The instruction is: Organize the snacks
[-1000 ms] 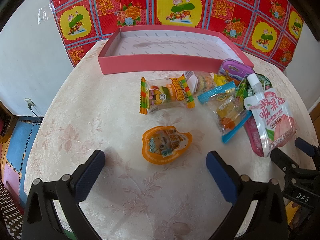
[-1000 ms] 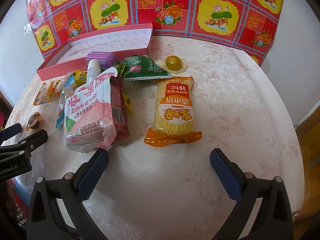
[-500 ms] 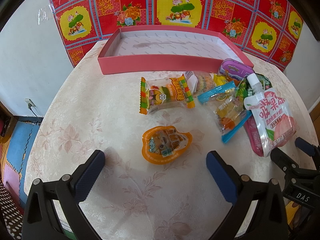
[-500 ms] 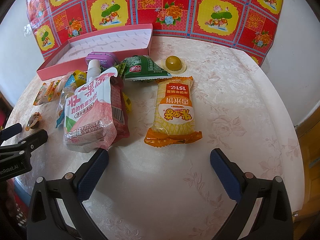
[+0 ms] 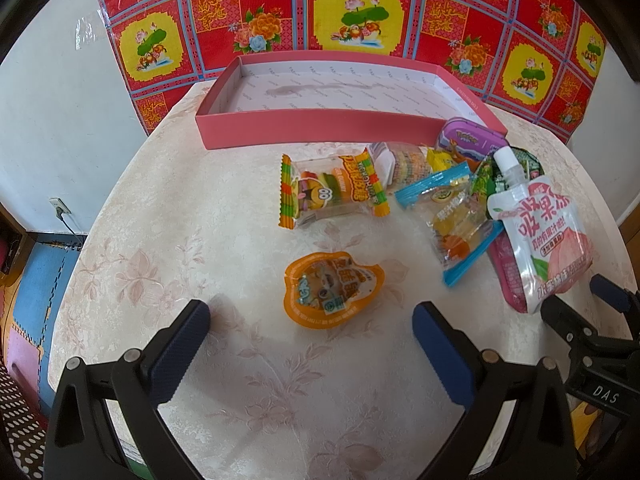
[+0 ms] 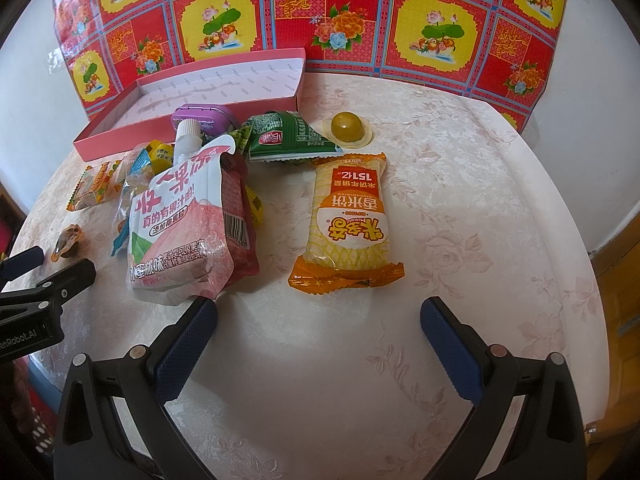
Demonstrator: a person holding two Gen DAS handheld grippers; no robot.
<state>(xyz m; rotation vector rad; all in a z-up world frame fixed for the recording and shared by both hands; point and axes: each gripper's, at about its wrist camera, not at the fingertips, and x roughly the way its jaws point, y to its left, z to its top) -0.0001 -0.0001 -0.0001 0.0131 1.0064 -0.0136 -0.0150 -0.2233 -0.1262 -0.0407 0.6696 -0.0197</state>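
Observation:
Snacks lie loose on a round table. My left gripper (image 5: 310, 320) is open and empty, just short of an orange jelly cup (image 5: 333, 289). Beyond it lie a gummy burger packet (image 5: 332, 191), a blue-edged candy bag (image 5: 452, 220) and a pink peach drink pouch (image 5: 540, 236). My right gripper (image 6: 318, 320) is open and empty, just short of a yellow rice cracker pack (image 6: 347, 224). The drink pouch (image 6: 184, 224) lies to its left. A green packet (image 6: 288, 138), a round jelly (image 6: 347, 126) and a purple tin (image 6: 202, 114) lie further back.
An open pink box (image 5: 320, 122) stands at the back of the table, also in the right wrist view (image 6: 192, 120). A red and yellow patterned cloth (image 5: 360, 12) hangs behind it. The table edge (image 6: 592, 264) curves round on the right.

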